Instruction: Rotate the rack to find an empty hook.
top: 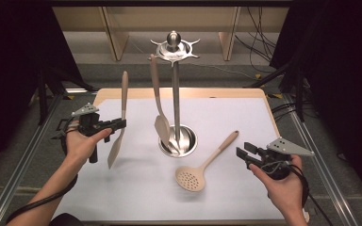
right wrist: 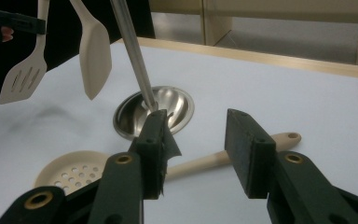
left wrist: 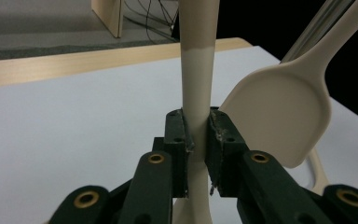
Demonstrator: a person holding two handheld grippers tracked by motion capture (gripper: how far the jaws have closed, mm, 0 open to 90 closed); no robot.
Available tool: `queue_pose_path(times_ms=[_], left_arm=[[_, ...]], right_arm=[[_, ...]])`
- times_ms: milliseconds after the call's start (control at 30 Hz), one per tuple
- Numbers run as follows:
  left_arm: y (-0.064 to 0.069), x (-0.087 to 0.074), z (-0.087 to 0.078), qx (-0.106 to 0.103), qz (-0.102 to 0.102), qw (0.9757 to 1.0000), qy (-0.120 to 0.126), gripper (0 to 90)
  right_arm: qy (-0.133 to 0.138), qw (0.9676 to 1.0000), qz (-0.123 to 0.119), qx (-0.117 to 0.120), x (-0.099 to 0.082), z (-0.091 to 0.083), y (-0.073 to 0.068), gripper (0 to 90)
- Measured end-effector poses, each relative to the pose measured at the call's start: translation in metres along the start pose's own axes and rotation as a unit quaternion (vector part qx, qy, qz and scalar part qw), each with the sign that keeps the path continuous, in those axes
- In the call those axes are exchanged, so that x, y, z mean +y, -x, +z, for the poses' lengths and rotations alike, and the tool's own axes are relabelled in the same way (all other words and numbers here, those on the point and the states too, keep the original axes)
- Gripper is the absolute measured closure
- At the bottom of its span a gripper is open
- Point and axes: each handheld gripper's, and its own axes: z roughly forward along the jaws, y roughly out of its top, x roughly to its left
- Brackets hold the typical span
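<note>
Slotted turner (top: 117,141): upright, blade down, off the table; left gripper (top: 118,124) clamps its handle just above the blade, left of the rack (top: 175,94). Right gripper (top: 243,153): jaws wide, nothing between, near the skimmer (top: 202,167).

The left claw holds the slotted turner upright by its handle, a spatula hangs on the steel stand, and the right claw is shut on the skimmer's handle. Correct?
Not quite. The right claw is open and holds nothing; the skimmer lies on the table beyond it, as the right gripper view shows. The left claw does grip the slotted turner, and the spatula hangs on the steel stand.
</note>
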Motion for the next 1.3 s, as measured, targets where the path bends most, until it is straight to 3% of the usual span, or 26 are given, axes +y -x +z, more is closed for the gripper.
queue_pose_path(times_ms=[100,133,233,367,400,467,567,600,700,733,900,1100,1300], left_arm=[[0.004,0.001,-0.003,-0.002,0.003,0.9999,0.011,78.4],[0.005,0.001,-0.004,-0.002,0.005,0.9999,0.016,78.4],[0.008,0.003,-0.006,-0.004,0.009,0.9997,0.024,78.4],[0.013,0.006,-0.007,-0.007,0.016,0.9994,0.031,78.4],[0.015,0.007,-0.007,-0.009,0.021,0.9992,0.032,78.4],[0.019,0.008,-0.008,-0.009,0.026,0.9990,0.035,78.5],[0.025,0.009,-0.011,-0.013,0.032,0.9985,0.043,78.4],[0.027,0.009,-0.012,-0.014,0.033,0.9984,0.045,78.4],[0.033,0.010,-0.016,-0.017,0.040,0.9978,0.050,78.4],[0.035,0.009,-0.017,-0.019,0.042,0.9975,0.053,78.4],[0.045,0.007,-0.021,-0.023,0.054,0.9968,0.054,78.4],[0.052,0.002,-0.023,-0.029,0.058,0.9962,0.059,78.4],[0.059,-0.002,-0.025,-0.030,0.065,0.9954,0.064,78.5]], right_arm=[[0.002,1.0000,-0.001,0.001,0.001,0.000,-0.001,60.2],[0.000,0.9998,0.017,0.003,0.001,-0.001,-0.004,60.2],[-0.006,0.9998,0.017,-0.001,0.002,-0.001,-0.005,60.2],[-0.001,0.9999,0.011,0.002,0.003,0.000,-0.005,60.2],[0.002,1.0000,-0.002,0.005,0.004,0.001,-0.004,60.1],[0.004,0.9999,0.008,0.006,0.005,0.000,-0.007,60.0],[0.008,0.9999,-0.011,0.008,0.006,0.001,-0.006,59.9],[0.003,1.0000,0.003,0.006,0.007,0.001,-0.009,59.7],[0.009,0.9998,-0.017,0.010,0.007,0.003,-0.009,59.6],[0.004,1.0000,-0.004,0.005,0.007,0.002,-0.012,59.6],[0.002,0.9999,0.004,0.013,0.008,0.003,-0.016,59.5],[0.009,0.9997,-0.015,0.016,0.009,0.003,-0.015,59.5],[0.009,0.9998,-0.011,0.010,0.010,0.004,-0.020,59.4]])
